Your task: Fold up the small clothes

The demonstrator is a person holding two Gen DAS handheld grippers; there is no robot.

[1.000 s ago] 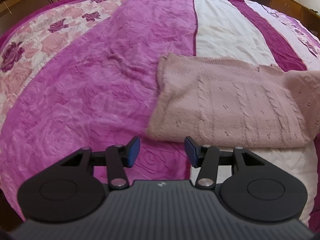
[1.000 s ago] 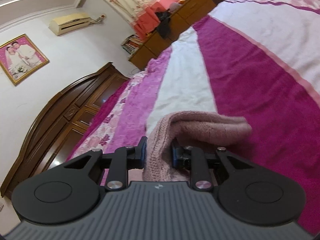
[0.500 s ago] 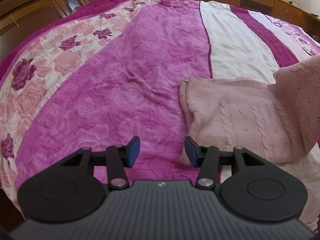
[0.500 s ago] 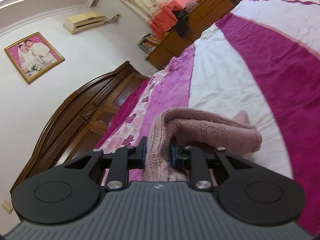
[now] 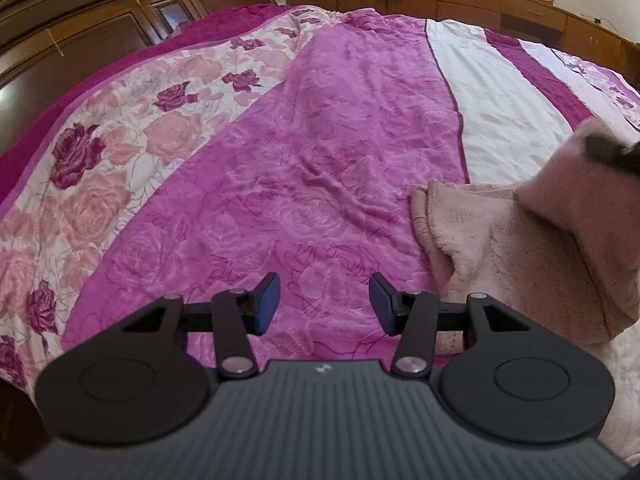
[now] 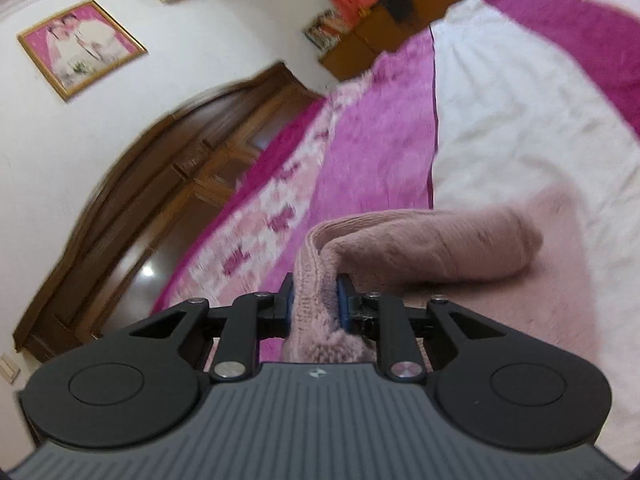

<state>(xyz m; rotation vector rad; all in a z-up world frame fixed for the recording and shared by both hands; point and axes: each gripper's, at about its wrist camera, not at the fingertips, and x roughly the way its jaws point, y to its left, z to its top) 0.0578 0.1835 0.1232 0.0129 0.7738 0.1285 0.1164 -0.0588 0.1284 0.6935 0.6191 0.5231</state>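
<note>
The right hand-held gripper (image 6: 314, 306) is clamped on a bunched edge of the pink sweater (image 6: 420, 244), lifting that part into a thick roll above the rest of the garment, which lies on the bed (image 6: 500, 112). The left hand-held gripper (image 5: 324, 304) hangs empty over the magenta stripe of the bedspread (image 5: 300, 152), its blue pads (image 5: 266, 304) spread wide apart, with the sweater (image 5: 520, 248) just to its right. A dark wooden headboard (image 5: 100, 12) stands behind the bed.
</note>
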